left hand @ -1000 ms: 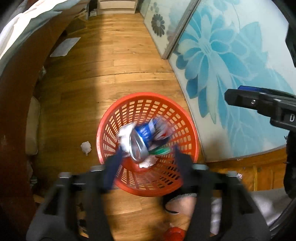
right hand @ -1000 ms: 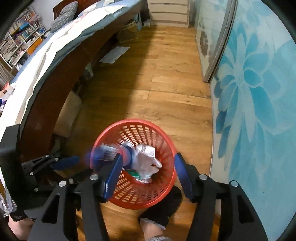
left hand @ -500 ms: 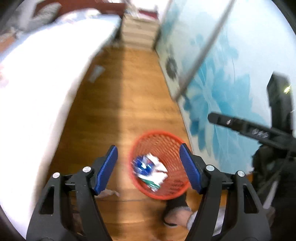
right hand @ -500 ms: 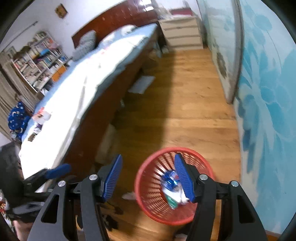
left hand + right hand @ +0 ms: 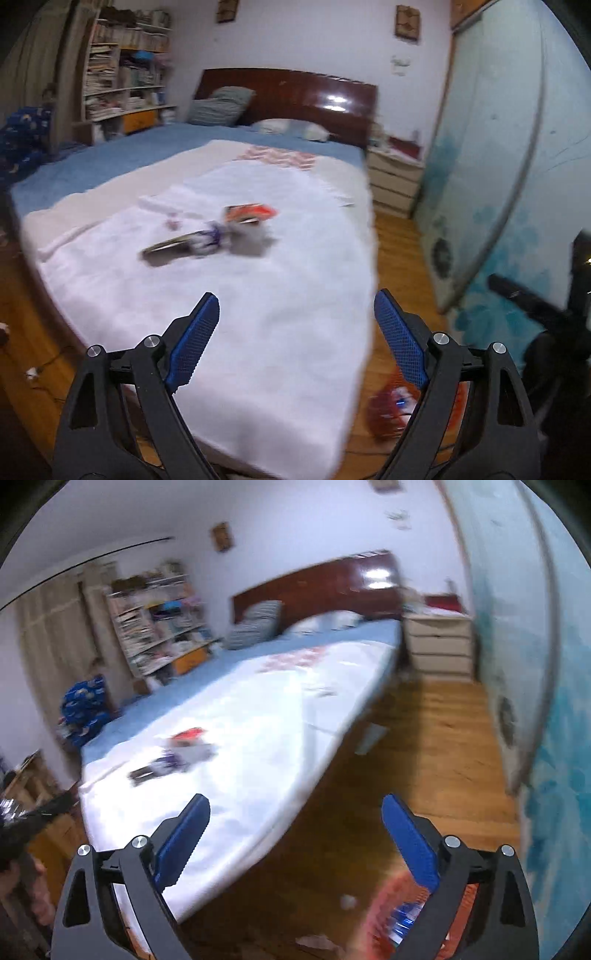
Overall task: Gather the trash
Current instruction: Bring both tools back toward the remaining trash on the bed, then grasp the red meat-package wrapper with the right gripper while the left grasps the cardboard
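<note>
Red basket sits on floor off bed's near corner; your left tool and right tool just opened, both empty.

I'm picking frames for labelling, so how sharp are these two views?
Left wrist view: motion blur smears the litter on the bed and the red basket; the headboard shows glare. Right wrist view: blur throughout, fisheye bending at the edges; only the right gripper looks crisp.

Blurred litter lies on the white-covered bed; red basket on the wooden floor.
</note>
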### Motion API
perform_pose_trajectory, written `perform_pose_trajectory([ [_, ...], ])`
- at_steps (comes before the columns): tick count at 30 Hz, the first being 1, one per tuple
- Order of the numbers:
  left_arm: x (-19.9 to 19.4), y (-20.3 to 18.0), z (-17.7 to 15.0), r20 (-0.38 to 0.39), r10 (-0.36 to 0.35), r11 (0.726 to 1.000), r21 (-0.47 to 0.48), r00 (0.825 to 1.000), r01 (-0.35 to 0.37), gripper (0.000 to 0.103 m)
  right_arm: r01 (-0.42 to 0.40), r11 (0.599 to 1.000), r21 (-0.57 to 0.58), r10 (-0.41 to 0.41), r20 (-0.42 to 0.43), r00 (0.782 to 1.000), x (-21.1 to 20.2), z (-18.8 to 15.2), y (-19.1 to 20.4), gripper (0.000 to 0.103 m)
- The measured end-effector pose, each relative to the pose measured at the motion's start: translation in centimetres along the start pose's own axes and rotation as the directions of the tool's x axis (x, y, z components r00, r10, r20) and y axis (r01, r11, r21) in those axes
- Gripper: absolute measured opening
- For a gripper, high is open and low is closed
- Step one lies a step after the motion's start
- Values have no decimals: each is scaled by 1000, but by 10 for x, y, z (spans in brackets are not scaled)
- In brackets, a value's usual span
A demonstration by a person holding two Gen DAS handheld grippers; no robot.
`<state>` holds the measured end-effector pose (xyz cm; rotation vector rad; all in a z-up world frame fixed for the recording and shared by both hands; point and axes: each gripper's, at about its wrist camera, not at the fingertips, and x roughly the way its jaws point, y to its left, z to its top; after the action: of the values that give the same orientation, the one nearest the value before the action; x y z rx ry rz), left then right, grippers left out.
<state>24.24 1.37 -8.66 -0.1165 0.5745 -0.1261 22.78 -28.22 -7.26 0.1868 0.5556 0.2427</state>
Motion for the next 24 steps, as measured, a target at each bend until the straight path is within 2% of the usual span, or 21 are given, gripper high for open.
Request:
perform_pose_trajectory([
  [2, 10, 16, -4, -20, 29, 1000, 7, 999, -29, 85, -29, 998, -55, 27, -22, 999, 11, -4, 28, 93],
  [5, 20, 37, -2, -30, 34, 999, -16, 999, -34, 85, -61, 993, -100, 56, -60, 997, 30, -12, 61, 93],
  [10, 23, 57, 0, -28, 23, 999, -46, 999, -24, 85, -87, 991, -100, 79, -79, 994, 48, -16, 85, 93],
  [16, 27, 67, -5, -47, 15, 998, -66, 999, -18, 85, -132, 990, -56, 126, -105, 986, 77, -14, 86, 93],
  [20, 29, 75, -8, -56, 7, 996, -85, 998, -11, 85, -154, 988, -8, 152, -123, 981, 114, 8, 101, 93],
  [24, 30, 88, -6, -61, -2, 992, -129, 998, -6, 85, -153, 988, -28, 145, -192, 971, 188, 46, 137, 93],
])
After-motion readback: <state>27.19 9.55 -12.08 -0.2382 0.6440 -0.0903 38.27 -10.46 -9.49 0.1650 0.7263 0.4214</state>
